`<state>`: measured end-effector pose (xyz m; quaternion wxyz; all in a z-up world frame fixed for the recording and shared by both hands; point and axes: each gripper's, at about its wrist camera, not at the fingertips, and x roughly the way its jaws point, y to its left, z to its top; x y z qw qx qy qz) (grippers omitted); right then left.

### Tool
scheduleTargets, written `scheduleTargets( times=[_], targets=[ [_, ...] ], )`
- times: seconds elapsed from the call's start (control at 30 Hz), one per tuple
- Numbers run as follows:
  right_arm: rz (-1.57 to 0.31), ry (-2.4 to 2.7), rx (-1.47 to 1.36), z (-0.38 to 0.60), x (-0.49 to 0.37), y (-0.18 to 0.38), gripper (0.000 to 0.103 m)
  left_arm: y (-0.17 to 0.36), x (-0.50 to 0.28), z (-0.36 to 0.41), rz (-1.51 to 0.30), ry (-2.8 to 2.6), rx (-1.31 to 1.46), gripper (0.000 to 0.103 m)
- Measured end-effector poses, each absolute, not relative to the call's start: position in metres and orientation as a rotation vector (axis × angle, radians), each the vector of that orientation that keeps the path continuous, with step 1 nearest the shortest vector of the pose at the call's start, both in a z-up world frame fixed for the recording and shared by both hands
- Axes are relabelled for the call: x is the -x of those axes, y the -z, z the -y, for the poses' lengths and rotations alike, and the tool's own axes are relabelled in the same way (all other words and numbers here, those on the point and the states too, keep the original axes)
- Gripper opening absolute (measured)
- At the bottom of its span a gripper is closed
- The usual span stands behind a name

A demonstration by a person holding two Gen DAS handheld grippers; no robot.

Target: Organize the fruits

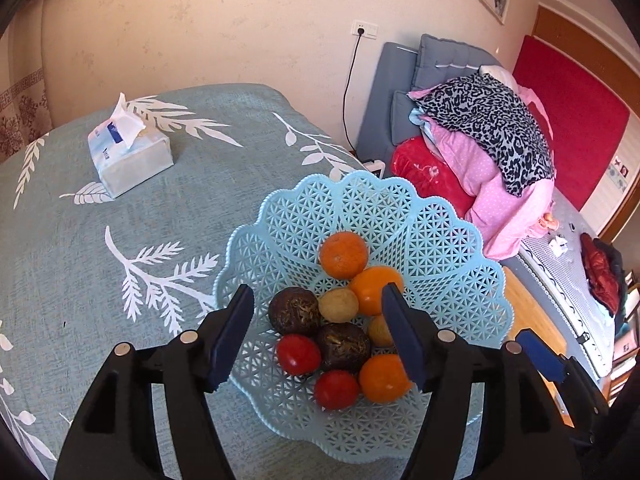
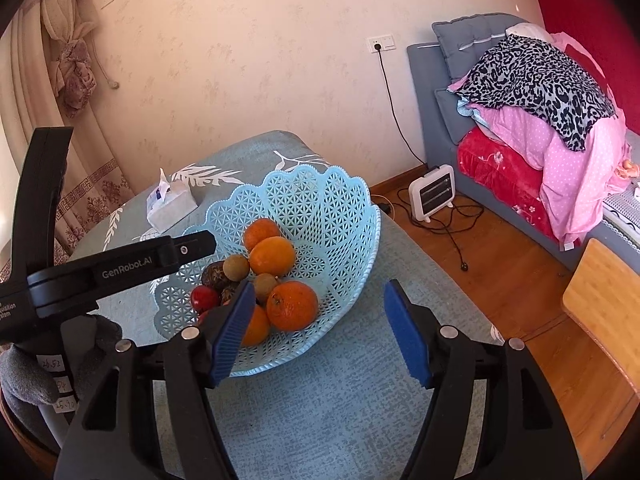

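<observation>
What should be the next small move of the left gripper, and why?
Probably lower the left gripper onto the dark fruit in the blue basket: its jaws are open and empty, and this fruit lies nearly between them.

Bright, soft daylight in both views, no hard shadows. Mild glare on the wall [image 2: 248, 60] and wood floor [image 2: 500, 264]. Strong fisheye bending with dark corners. Sharp in the middle, slightly soft at the edges.
</observation>
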<state>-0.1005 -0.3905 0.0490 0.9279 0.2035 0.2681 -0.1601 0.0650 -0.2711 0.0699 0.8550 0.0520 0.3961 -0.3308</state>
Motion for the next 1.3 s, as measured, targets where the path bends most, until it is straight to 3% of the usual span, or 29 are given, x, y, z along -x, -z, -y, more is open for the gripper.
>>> scheduleTargets(
  times=[0.13, 0.2, 0.23, 0.47, 0.83, 1.3],
  targets=[
    [-0.556, 0.323, -0.41, 0.387, 0.1, -0.048, 0.071, -0.073, -0.062, 0.26, -0.788, 0.616, -0.143, 0.07],
    [-0.559, 0.32, -0.409, 0.386, 0.1, -0.048, 0.074, -0.074, -0.056, 0.257, -0.749, 0.569, -0.183, 0.088],
    [-0.559, 0.318, -0.409, 0.385, 0.101, -0.048, 0.077, -0.074, -0.053, 0.255, -0.727, 0.551, -0.198, 0.089],
    [-0.57, 0.318, -0.402, 0.378, 0.103, -0.049, 0.091, -0.075, -0.03, 0.239, -0.666, 0.487, -0.238, 0.092],
    [-0.615, 0.323, -0.3, 0.347, 0.094, -0.05, 0.094, -0.078, -0.01, 0.221, -0.572, 0.406, -0.29, 0.095],
    [-0.642, 0.359, -0.257, 0.337, 0.086, -0.046, 0.095, -0.077, -0.016, 0.205, -0.589, 0.411, -0.247, 0.096]
  ],
)
